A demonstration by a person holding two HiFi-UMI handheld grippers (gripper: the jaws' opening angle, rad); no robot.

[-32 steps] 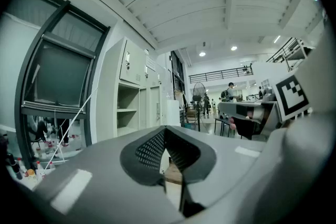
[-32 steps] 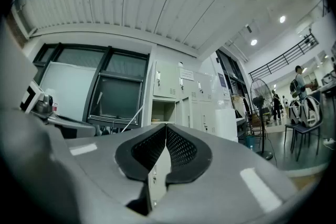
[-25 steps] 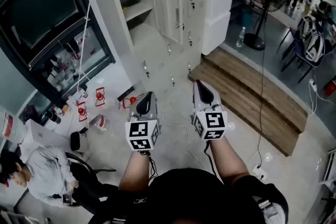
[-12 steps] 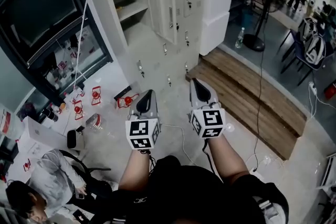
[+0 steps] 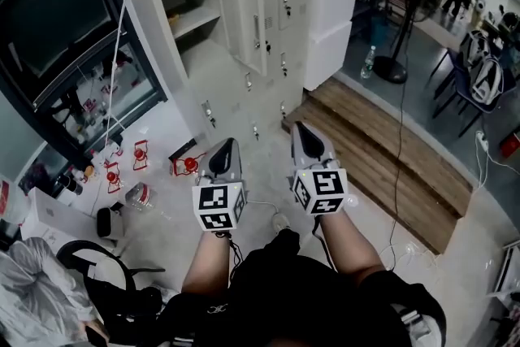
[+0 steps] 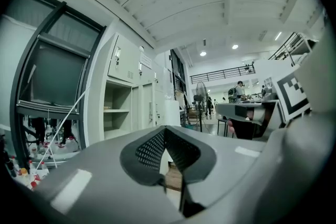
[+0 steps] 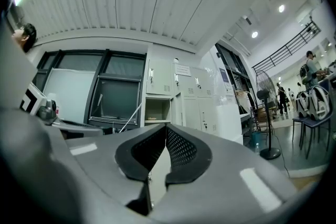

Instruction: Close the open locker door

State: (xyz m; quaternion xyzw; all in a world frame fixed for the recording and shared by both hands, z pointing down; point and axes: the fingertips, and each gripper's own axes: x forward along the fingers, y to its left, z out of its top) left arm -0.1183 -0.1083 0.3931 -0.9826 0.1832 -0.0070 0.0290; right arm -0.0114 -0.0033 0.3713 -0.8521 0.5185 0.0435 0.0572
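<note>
A bank of pale grey lockers (image 5: 244, 53) stands ahead. One compartment (image 5: 191, 12) is open, showing a shelf, and its door (image 5: 248, 12) is swung out to its right. Both grippers are held side by side well short of the lockers. My left gripper (image 5: 227, 149) is shut with nothing in it, and so is my right gripper (image 5: 309, 134). In the left gripper view the shut jaws (image 6: 165, 131) point toward the open compartment (image 6: 118, 113). The right gripper view shows its shut jaws (image 7: 166, 136) below the open compartment (image 7: 156, 111).
A wooden step (image 5: 382, 150) lies to the right of the lockers, with a standing fan (image 5: 406, 4) and a white cabinet (image 5: 333, 12) behind. Red objects and a bottle litter the floor (image 5: 138, 166) at left. A dark window (image 5: 49, 4) is far left. Cables cross the floor.
The lockers have slid left and nearer in the head view as I step toward them. The seated person at lower left has nearly left the frame. Both grippers stay shut.
</note>
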